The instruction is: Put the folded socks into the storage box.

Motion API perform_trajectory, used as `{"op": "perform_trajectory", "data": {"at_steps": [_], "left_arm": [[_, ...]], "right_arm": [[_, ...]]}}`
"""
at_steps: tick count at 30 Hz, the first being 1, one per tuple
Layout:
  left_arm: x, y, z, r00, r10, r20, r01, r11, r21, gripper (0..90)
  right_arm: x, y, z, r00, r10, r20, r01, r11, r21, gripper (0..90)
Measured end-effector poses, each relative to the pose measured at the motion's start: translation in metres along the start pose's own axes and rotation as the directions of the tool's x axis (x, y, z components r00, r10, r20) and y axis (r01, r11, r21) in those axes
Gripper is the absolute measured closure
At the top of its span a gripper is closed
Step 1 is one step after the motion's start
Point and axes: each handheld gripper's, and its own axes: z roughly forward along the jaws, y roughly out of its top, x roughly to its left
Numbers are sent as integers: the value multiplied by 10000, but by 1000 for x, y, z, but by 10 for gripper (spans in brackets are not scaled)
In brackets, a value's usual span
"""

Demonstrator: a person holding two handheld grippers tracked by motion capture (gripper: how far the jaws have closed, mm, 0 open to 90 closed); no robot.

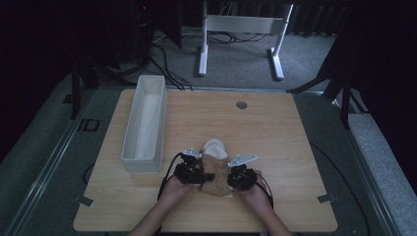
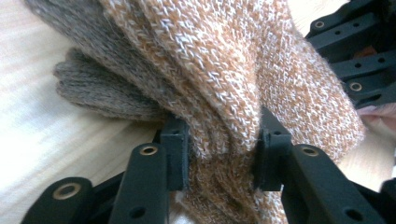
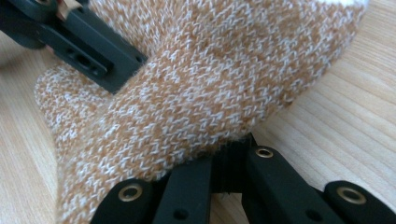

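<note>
on the table (image 1: pixel 275 147), both jaws grip the sock (image 2: pixel 243 93); left gripper view reveals grey knit (image 2: pixel 107 93) beneath.

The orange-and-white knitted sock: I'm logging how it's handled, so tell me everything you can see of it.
The sock is a thick marled knit of orange-tan and white with a cream end pointing away from the person. It lies bunched on the wooden table, near its front edge. A grey-brown knit lies against it. The left gripper pinches a fold of it, and the right gripper is shut on its edge.
</note>
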Motion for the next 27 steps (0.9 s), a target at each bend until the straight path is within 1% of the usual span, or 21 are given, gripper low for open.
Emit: {"op": "perform_trajectory", "data": {"at_steps": [3,4,5,6,7,8,10,11,12,14,15,16,17,18,19,21,22,23,24,25,27], "left_arm": [[-3,3,-5,9998,198,-51,-198,9998,-27,667],[-3,3,-5,9998,198,-51,-198,9998,-27,668],[-6,6,-10,9998,218,32,-218,9996,-172,668],[-7,8,-14,9994,349,4,-349,9992,-174,672],[-9,10,-17,9992,392,21,-391,9989,-243,672],[-10,13,-20,9990,418,153,-414,9987,-292,674],[-12,15,-23,9986,503,157,-498,9984,-272,674],[-16,20,-29,9974,707,148,-702,9971,-286,675],[-17,22,-31,9970,766,148,-762,9967,-267,675],[-20,24,-35,9962,860,164,-854,9958,-318,675],[-21,26,-37,9961,875,142,-870,9957,-309,675],[-22,27,-39,9958,905,153,-900,9955,-307,675],[-23,27,-41,9963,843,174,-837,9960,-327,674],[-24,28,-43,9957,916,167,-910,9954,-314,675],[-25,29,-45,9953,957,113,-953,9950,-314,674],[-25,31,-49,9947,1023,91,-1021,9945,-213,674],[-25,31,-49,9947,1023,91,-1021,9945,-213,674],[-26,33,-52,9943,1065,-78,-1066,9942,-144,674],[-26,34,-56,9938,1099,-141,-1100,9939,-55,674],[-25,35,-58,9938,1097,-192,-1098,9939,-47,673],[-24,37,-63,9925,1165,-361,-1163,9932,82,673]], "right_arm": [[-2,-2,-2,10000,21,-12,-21,9999,-121,900],[-2,-2,-2,10000,21,-12,-21,9999,-121,900],[-4,-3,-3,9999,105,2,-105,9997,-231,884],[-6,-5,-4,9997,218,123,-213,9991,-359,807],[-8,-5,-6,9995,231,219,-221,9987,-454,771],[-12,-6,-9,9990,358,269,-340,9973,-647,728],[-12,-6,-9,9990,358,269,-340,9973,-647,728],[-16,-7,-16,9975,349,610,-286,9944,-1019,599],[-16,-7,-16,9975,349,610,-286,9944,-1019,599],[-18,-9,-21,9961,417,784,-312,9911,-1297,531],[-18,-9,-21,9961,417,784,-312,9911,-1297,531],[-18,-10,-23,9950,452,889,-331,9905,-1332,503],[-18,-11,-24,9940,473,981,-337,9901,-1361,500],[-19,-12,-25,9932,486,1061,-337,9898,-1384,497],[-20,-13,-27,9935,489,1024,-329,9877,-1530,483],[-21,-15,-31,9927,548,1071,-367,9856,-1648,427],[-22,-15,-32,9917,647,1112,-454,9847,-1681,382],[-22,-15,-32,9917,647,1112,-454,9847,-1681,382],[-24,-16,-35,9907,774,1122,-565,9822,-1792,343],[-25,-18,-37,9892,820,1214,-573,9793,-1943,291],[-26,-19,-38,9885,756,1310,-485,9789,-1987,243]]}}
